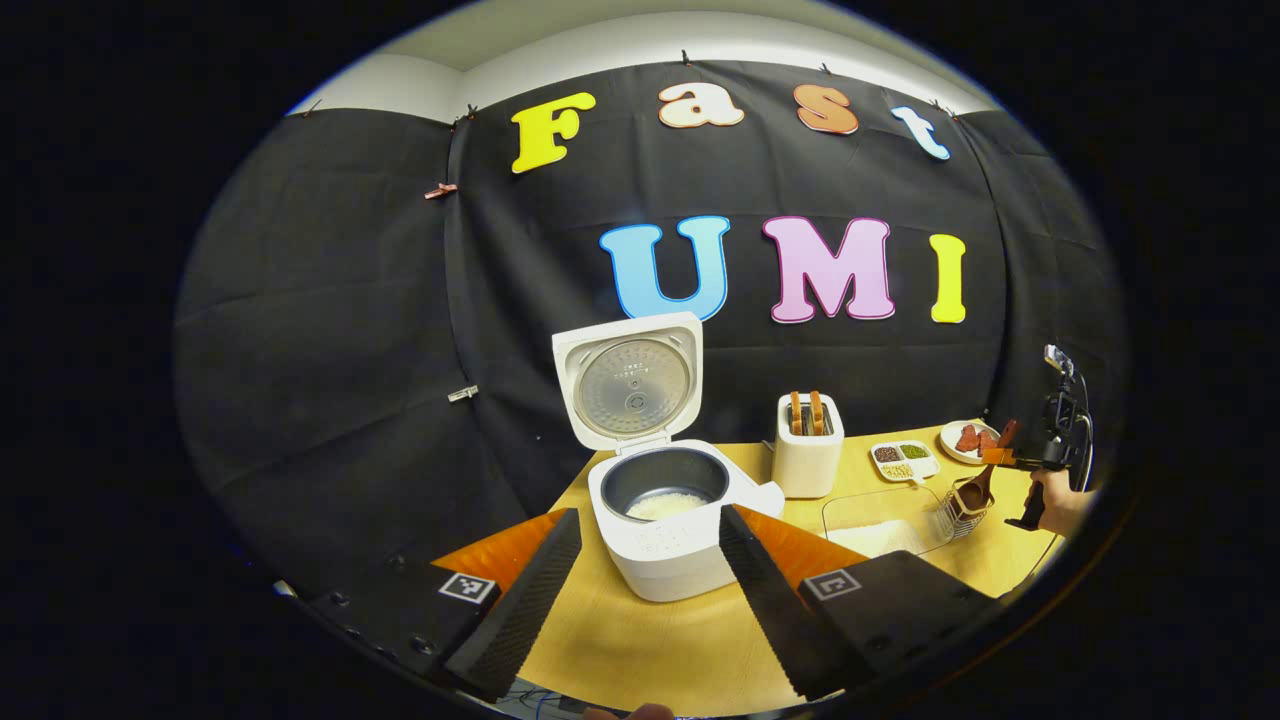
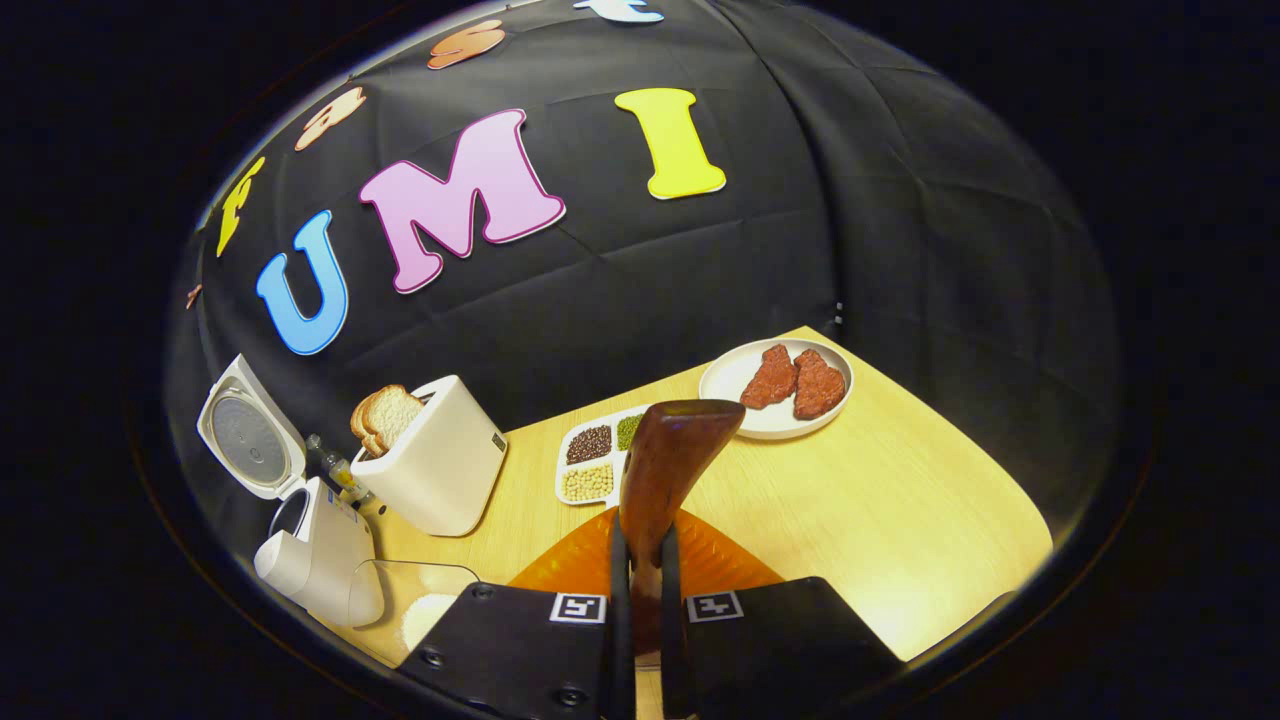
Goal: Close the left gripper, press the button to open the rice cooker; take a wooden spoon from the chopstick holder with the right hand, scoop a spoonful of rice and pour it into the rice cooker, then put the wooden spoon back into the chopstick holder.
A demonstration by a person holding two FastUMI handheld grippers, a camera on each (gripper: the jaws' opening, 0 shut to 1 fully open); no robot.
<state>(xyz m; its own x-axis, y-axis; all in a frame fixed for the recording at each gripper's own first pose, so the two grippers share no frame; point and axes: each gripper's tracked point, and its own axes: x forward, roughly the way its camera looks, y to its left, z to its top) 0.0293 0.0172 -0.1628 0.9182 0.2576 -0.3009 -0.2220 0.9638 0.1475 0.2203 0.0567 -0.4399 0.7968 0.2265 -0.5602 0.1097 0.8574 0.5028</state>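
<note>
Right gripper, nearest the lens in the right gripper view: fingers drawn close together and clamped on the handle of the wooden spoon, whose long axis ran forward along the fingers, with its broad end uppermost and away from the camera. Left gripper: fingers spread apart, holding nothing, framing the rice cooker from in front. Rice cooker: lid standing up and open, white rice lying in the bottom of the dark inner pot. Chopstick holder: a wire basket standing near the table's right side in the left gripper view, directly beneath the distant right gripper and the hand that held it; the spoon's lower end appeared at or just inside the holder's mouth, though contact could not be told. Clear tray of rice: just beside the holder, between it and the cooker. Also present: toaster with bread, divided dish of beans, plate with two reddish pieces, wooden table. Judgement: pouring looked finished and the return of the spoon under way; the coming move turned on keeping the spoon upright over the holder, which lay straight below the right-hand tool, the left being well apart.
</note>
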